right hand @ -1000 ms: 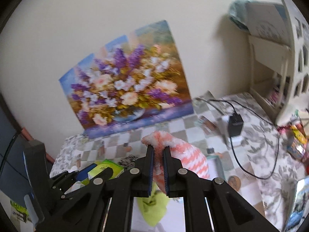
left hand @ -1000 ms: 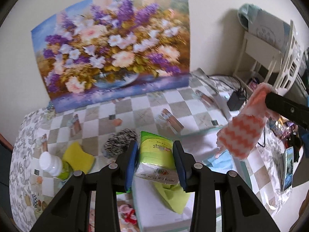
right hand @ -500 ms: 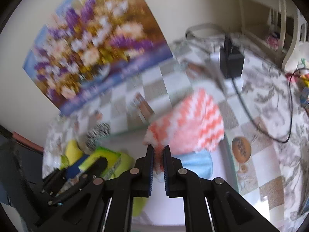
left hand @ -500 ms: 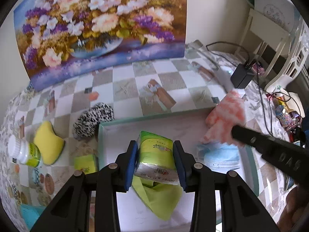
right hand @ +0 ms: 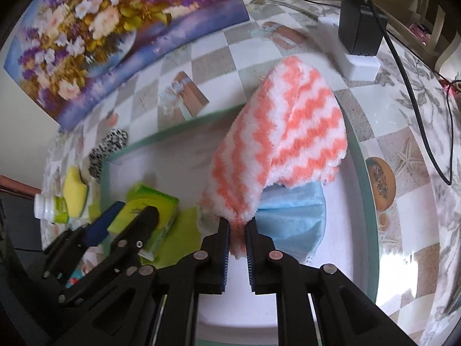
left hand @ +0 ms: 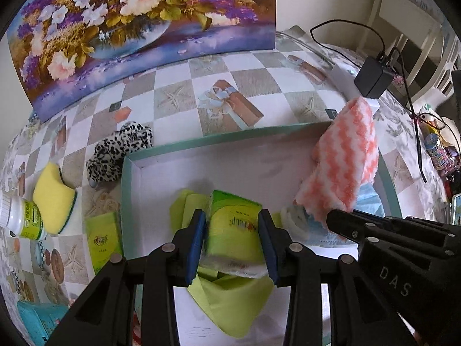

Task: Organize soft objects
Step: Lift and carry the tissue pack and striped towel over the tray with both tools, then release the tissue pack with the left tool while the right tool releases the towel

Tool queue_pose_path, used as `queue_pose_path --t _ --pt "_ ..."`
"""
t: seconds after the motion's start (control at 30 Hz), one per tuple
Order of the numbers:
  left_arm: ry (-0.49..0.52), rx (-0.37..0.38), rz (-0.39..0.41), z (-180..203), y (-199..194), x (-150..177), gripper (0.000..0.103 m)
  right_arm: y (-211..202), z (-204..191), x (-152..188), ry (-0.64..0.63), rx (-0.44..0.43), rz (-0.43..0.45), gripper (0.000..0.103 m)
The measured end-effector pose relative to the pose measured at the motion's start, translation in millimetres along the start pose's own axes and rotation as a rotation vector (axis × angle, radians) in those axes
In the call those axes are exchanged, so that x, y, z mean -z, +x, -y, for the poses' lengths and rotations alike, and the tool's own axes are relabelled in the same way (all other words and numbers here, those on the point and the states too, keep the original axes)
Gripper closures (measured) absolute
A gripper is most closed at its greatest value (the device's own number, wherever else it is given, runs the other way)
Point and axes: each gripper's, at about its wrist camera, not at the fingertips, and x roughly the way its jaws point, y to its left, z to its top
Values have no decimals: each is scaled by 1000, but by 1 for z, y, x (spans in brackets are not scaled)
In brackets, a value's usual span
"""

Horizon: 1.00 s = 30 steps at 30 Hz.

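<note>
Left gripper [left hand: 232, 240] clamps a green tissue pack [left hand: 233, 230]; right gripper [right hand: 237, 238] pinches an orange-striped cloth [right hand: 285, 135] over the tray [left hand: 129, 178].

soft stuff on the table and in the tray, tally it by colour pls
green: 3, held tissue pack, second tissue pack, cloth
yellow: 1, sponge
orange-white: 1, held cloth
blue: 1, face mask
leopard print: 1, scrunchie
total: 7

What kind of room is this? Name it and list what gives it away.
Most likely a lived-in home. A checkered tablecloth covers the table, a floral painting leans on the wall, and a white shelf stands in the corner. Household bits lie about: a yellow sponge, a plugged-in charger.
</note>
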Motion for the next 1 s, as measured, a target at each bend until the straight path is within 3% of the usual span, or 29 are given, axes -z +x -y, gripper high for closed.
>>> queue_pose_path --t 0.33,0.5,0.6,0.73,0.8,0.83,0.93,1.0 --pt "-30 24 -67 -5 6 1 63 7 -1 -2 5 25 -20 79" --pt "-46 21 -47 -14 -10 -4 48 -2 -5 -4 -9 40 -7 77" --pt "-74 20 -24 -24 -22 -7 43 -15 -7 -7 -15 50 26 60" --pt "-119 9 -6 -41 -35 -9 40 -32 -12 -8 -27 52 68 58" --pt "-132 -3 -3 -49 -38 -9 28 -40 -16 -9 -39 55 81 51" --pt "-141 -8 2 -54 -40 -9 25 -42 -17 -8 -43 56 87 42" --pt "-172 -18 10 -70 -43 -8 22 -48 -24 -8 -62 58 105 38" --pt "-201 -31 20 -82 -44 -7 13 -46 -30 -9 -77 60 101 32"
